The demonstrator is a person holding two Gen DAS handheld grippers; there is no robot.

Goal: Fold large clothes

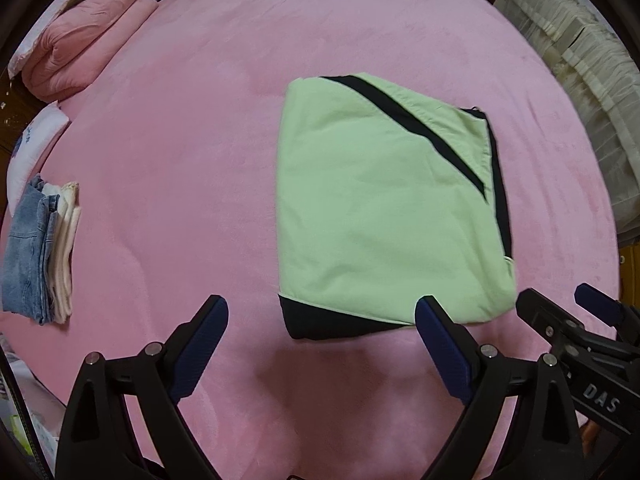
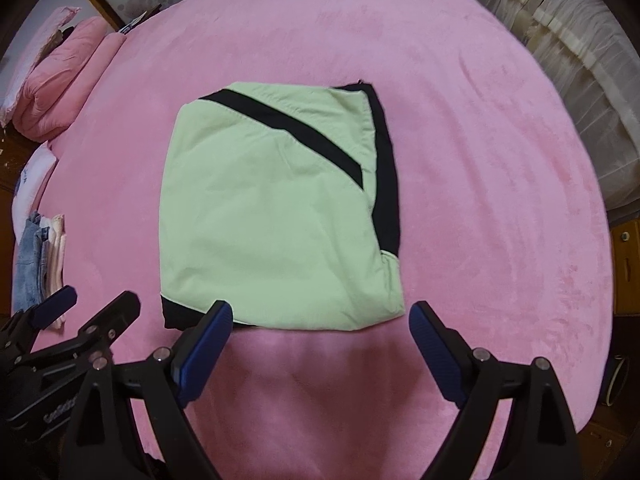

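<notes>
A light green garment with black stripes (image 1: pixel 384 208) (image 2: pixel 272 216) lies folded into a rough square on the pink bed cover (image 1: pixel 180 160) (image 2: pixel 500 200). My left gripper (image 1: pixel 322 308) hovers open above the bed at the fold's near left corner, nothing between its blue pads. My right gripper (image 2: pixel 320 314) hangs open over the near edge of the fold, also empty. Each gripper appears in the other's view: the right gripper (image 1: pixel 556 300) at the lower right, the left gripper (image 2: pixel 96 296) at the lower left.
A stack of folded clothes, denim on top (image 1: pixel 38 256) (image 2: pixel 38 260), sits at the bed's left edge. A rolled pink quilt (image 1: pixel 84 40) (image 2: pixel 60 80) lies at the far left. Pale curtains (image 1: pixel 580 60) (image 2: pixel 560 32) hang along the right side.
</notes>
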